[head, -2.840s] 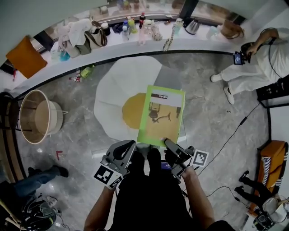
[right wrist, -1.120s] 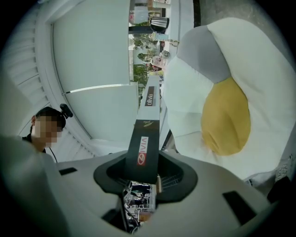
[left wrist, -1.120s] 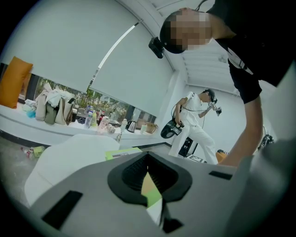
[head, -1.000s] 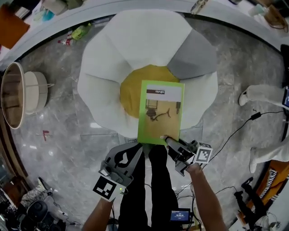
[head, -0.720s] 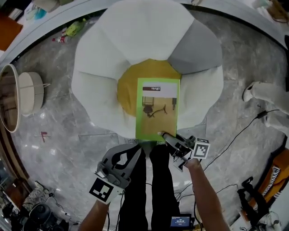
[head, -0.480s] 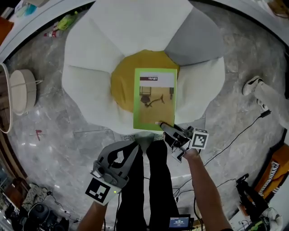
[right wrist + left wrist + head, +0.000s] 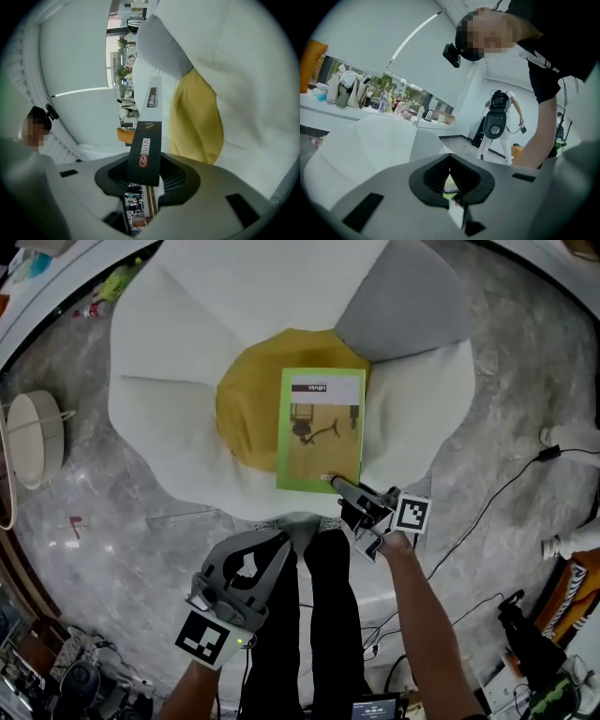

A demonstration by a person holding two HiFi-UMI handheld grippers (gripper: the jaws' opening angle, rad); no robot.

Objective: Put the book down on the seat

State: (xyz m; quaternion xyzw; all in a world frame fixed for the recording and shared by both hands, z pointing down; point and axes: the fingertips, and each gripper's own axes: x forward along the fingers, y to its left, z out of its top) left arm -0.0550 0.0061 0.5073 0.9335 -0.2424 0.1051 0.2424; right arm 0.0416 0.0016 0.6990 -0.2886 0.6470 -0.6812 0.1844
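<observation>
Book (image 7: 320, 430) at frame centre over the seat (image 7: 187, 418), right gripper (image 7: 337, 484) clamped on its lower edge; left gripper (image 7: 279, 540) closed, empty, lower left

Grey left tongs (image 7: 280, 538) and right tongs (image 7: 337, 483), marker cubes (image 7: 411, 514), black trousers (image 7: 323, 615).

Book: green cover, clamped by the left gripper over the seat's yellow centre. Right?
Wrong gripper. The right gripper clamps the book by its near edge, as the head view and right gripper view show; the left gripper holds nothing. Rest stands: green cover, over the yellow centre of the seat.
</observation>
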